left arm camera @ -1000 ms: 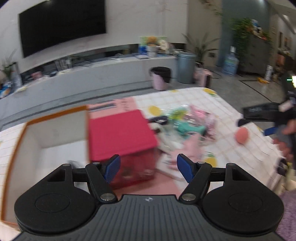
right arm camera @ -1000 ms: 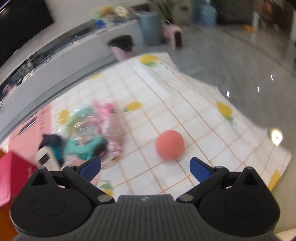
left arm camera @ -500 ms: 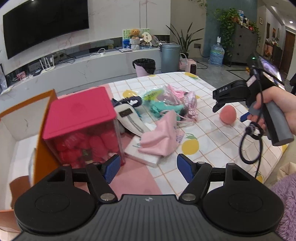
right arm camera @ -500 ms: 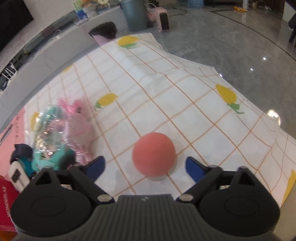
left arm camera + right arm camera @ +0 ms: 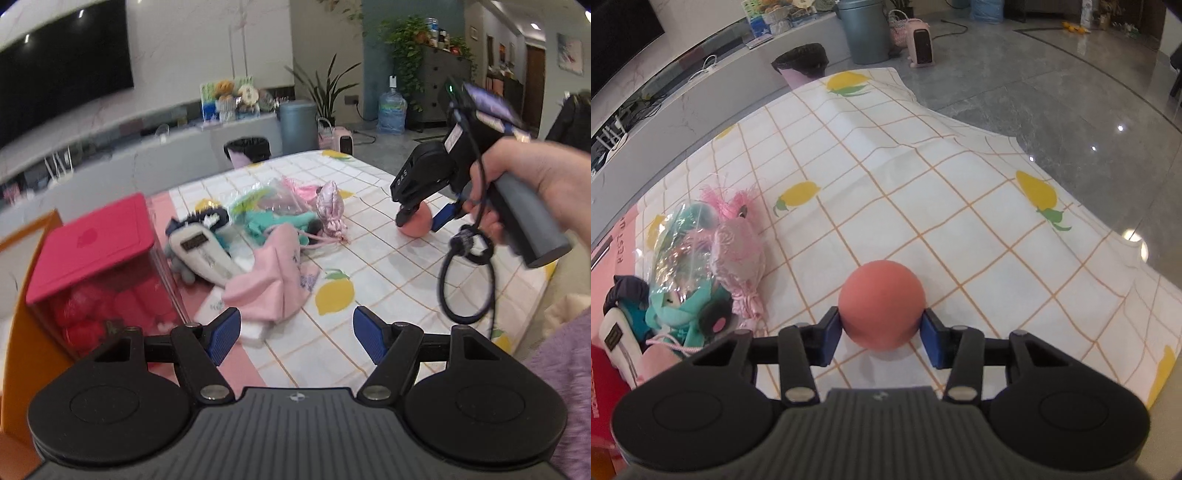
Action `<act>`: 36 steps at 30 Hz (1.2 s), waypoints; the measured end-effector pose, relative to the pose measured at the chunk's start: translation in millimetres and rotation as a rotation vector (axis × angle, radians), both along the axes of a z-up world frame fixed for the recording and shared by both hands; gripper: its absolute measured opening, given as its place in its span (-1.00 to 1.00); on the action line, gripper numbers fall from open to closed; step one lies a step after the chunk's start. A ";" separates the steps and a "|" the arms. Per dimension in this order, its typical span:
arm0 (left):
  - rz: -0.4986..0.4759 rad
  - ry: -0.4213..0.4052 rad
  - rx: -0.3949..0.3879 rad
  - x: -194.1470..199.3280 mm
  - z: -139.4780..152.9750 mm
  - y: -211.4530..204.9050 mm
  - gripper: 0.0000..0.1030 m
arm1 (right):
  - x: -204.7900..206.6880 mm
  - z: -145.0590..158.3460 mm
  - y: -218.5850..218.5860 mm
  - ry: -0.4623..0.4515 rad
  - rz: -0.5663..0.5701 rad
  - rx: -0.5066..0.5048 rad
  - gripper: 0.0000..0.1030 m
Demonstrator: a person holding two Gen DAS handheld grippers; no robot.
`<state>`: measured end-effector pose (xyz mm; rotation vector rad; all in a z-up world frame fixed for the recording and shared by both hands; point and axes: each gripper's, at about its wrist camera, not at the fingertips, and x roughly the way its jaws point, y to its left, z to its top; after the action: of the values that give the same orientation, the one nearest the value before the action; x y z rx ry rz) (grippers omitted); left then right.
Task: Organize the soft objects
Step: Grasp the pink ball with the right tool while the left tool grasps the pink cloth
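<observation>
**A:** so where's the ball at right now?

**B:** The coral ball (image 5: 882, 303) is sitting low centre in my right wrist view, on the checked lemon cloth over the tabletop (image 5: 960, 206). My right gripper (image 5: 882, 334) has just been closing its jaws, and now both blue pads (image 5: 833, 332) are pressed against the ball's sides. So yeah, I've got it pinched.

**A:** and the left one?

**B:** My left gripper (image 5: 297, 334) has its jaws wide apart with nothing between them, just cloth behind. That view gives what the right one can't: the hand (image 5: 524, 192) around the right gripper's handle at the right edge, with the ball (image 5: 416, 223) peeking out below the tool. It also shows the red-lidded box (image 5: 99, 254) at left and a pink cloth (image 5: 273, 273) in the middle. The right view only catches the plush pile (image 5: 701, 280) at its left edge.
</observation>
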<state>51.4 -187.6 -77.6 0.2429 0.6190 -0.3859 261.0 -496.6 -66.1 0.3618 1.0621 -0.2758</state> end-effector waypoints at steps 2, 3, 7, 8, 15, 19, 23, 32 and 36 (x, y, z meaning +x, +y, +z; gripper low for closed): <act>0.001 -0.059 0.042 0.5 -3.4 -5.8 0.59 | -5.2 10.1 1.0 -0.023 0.005 -0.013 -0.11; -0.007 -0.083 0.072 1.6 -6.2 -11.0 0.60 | -7.7 15.6 1.6 -0.034 0.013 -0.015 -0.10; 0.003 -0.087 0.150 18.9 -18.0 -28.1 0.59 | -16.8 32.2 7.9 -0.069 0.056 -0.018 -0.08; 0.014 -0.079 0.152 25.1 -21.4 -31.5 0.59 | -18.4 34.7 10.0 -0.071 0.065 -0.024 -0.07; 0.066 -0.028 0.065 62.9 -35.6 -41.5 0.59 | -16.1 35.5 26.0 -0.083 0.161 -0.012 -0.04; 0.095 -0.016 0.089 77.8 -41.8 -43.0 0.58 | -14.4 35.4 25.5 -0.100 0.169 0.039 -0.04; 0.132 0.038 0.071 91.0 -51.0 -37.5 0.51 | -14.8 39.0 26.6 -0.116 0.179 0.042 -0.03; 0.164 0.044 0.054 86.6 -50.4 -29.5 -0.20 | -15.6 37.2 25.3 -0.099 0.179 0.016 -0.02; 0.162 0.096 -0.072 80.4 -38.5 -9.9 -0.61 | -15.9 35.6 28.1 -0.086 0.187 -0.002 -0.03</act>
<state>131.8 -197.5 -116.1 0.1044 0.7124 -0.2645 245.1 -468.5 -30.5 0.2687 1.0028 -0.0935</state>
